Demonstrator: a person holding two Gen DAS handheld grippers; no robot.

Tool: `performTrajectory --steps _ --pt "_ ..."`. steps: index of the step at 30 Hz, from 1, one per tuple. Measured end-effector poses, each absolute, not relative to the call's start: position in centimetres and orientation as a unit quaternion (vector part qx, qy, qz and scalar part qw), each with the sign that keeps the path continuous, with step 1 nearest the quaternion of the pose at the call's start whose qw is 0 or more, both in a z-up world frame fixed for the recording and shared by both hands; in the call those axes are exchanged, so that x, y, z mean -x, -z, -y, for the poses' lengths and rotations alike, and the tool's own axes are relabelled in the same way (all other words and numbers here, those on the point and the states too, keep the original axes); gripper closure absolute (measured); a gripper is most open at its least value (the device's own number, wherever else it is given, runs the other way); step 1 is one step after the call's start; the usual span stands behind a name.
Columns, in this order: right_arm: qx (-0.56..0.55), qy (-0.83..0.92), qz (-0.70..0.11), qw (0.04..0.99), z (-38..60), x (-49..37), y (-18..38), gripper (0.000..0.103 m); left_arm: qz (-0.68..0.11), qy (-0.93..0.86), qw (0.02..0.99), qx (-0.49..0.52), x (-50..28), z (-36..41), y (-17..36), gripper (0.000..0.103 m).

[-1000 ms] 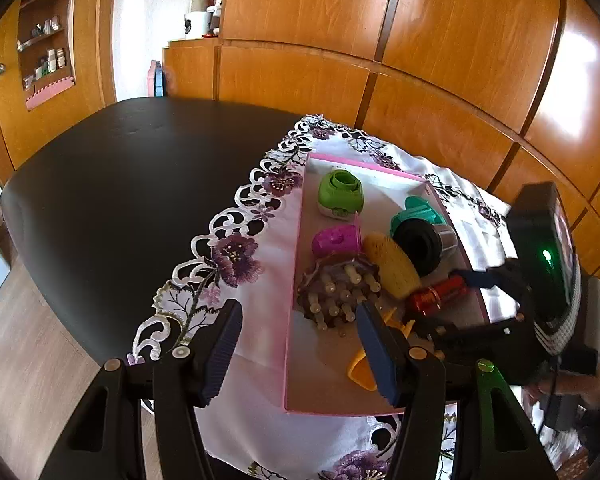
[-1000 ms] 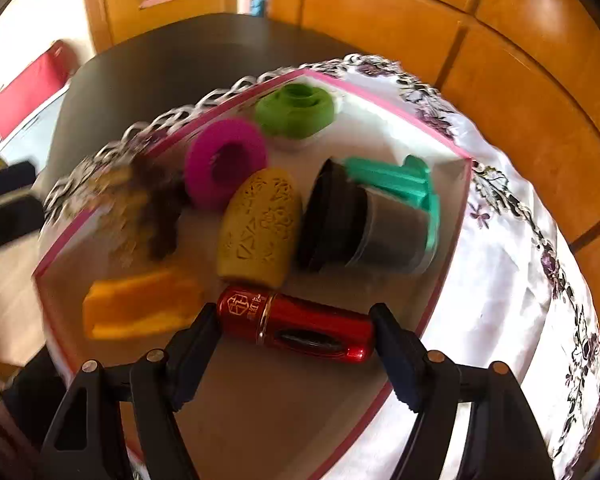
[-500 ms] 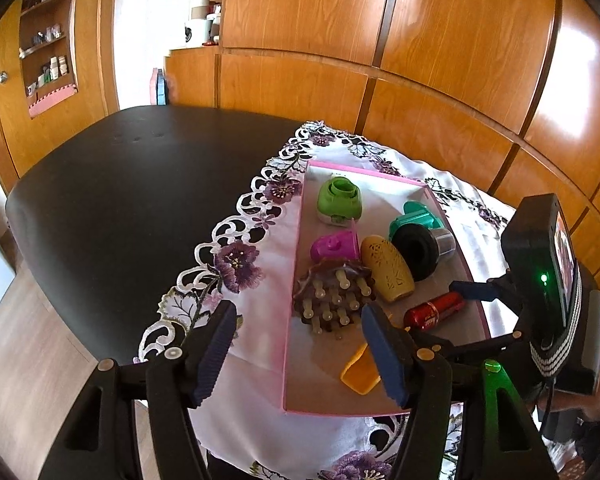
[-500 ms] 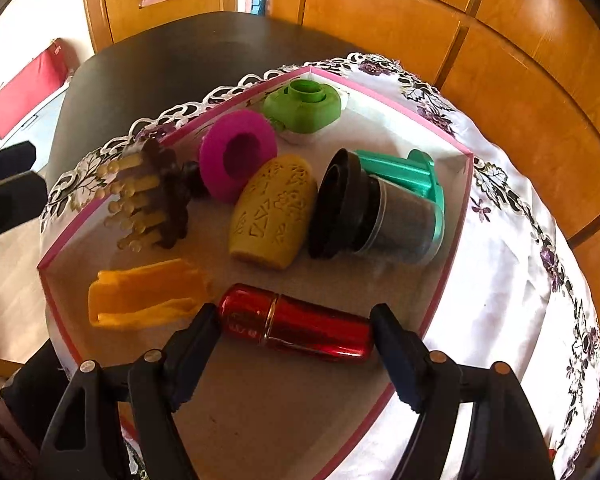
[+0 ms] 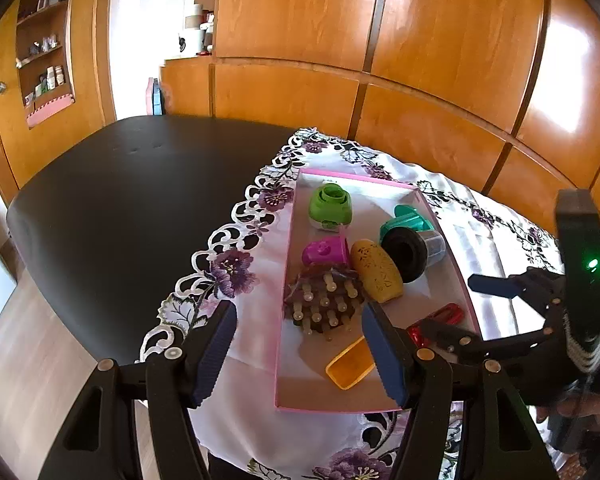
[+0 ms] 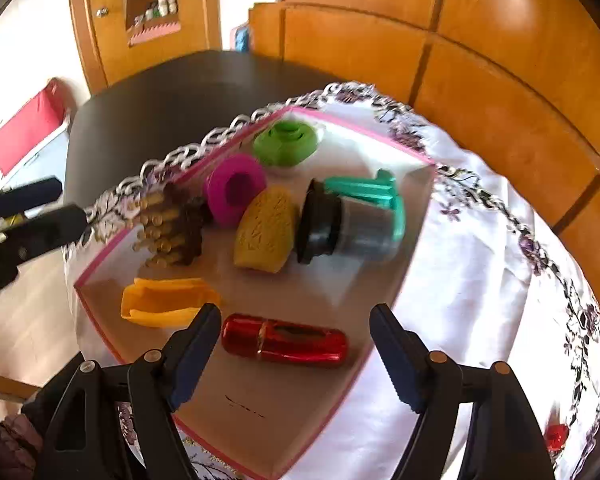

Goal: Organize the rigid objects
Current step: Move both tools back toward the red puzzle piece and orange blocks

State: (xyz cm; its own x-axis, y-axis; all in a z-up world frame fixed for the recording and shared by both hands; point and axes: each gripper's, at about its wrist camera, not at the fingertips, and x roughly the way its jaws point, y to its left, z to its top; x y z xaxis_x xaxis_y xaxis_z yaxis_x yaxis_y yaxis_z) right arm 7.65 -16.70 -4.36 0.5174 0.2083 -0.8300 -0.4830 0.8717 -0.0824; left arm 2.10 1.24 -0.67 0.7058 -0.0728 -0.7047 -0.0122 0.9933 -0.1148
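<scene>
A pink-rimmed tray lies on a white flowered cloth. In it lie a red metal tube, an orange scoop, a brown pegged brush, a yellow oval piece, a magenta ring, a green round piece and a black and teal filter cup. My right gripper is open and empty, held above the tube. My left gripper is open and empty, back from the tray's near end.
The cloth covers the right part of a black table. Wooden panel walls stand behind. A small red object lies on the cloth at the right.
My right gripper has let go of the red tube, which now lies in the tray, and has pulled back and up. My left gripper has also drawn back from the tray.
</scene>
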Motion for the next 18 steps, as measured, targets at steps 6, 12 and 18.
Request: performTrajectory --steps 6,12,18 --pt "0.129 -0.184 -0.433 0.873 18.3 -7.6 2.9 0.025 -0.382 0.02 0.923 0.05 -1.9 -0.6 0.5 0.037" --pt "0.116 -0.153 -0.423 0.885 20.8 -7.5 1.9 0.025 -0.38 0.03 0.924 0.04 -1.8 0.2 0.3 0.037" --pt "0.101 -0.097 -0.418 0.898 25.3 -7.4 0.7 0.025 -0.373 0.043 0.927 0.024 -1.8 1.5 -0.3 0.037"
